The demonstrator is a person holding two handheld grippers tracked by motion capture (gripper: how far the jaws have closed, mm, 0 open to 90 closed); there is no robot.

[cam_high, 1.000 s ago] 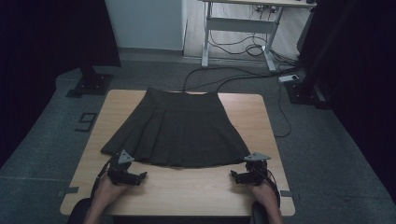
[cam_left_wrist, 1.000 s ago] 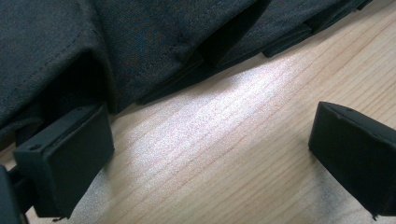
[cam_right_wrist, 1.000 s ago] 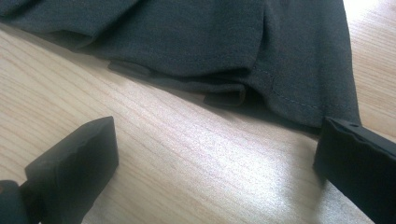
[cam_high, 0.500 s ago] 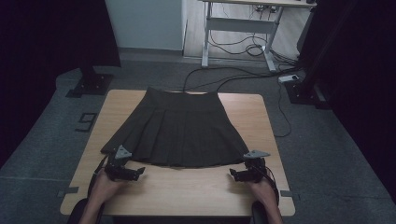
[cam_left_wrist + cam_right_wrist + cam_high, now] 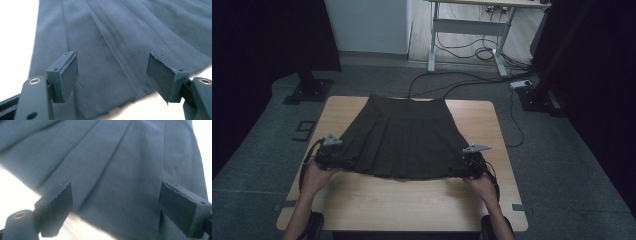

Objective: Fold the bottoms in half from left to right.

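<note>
Left claw [image 5: 328,159] and right claw [image 5: 472,167] sit at the near hem corners of the dark pleated skirt [image 5: 399,140]; both have just been closing, jaws still spread, cloth between them unpinched. The skirt lies flat on the surface [image 5: 412,200], its folds dim.

Skirt [image 5: 404,142] dark, likely charcoal-green, pleated; table [image 5: 412,200] light wood grain; gripper pads [image 5: 67,75] black.
</note>
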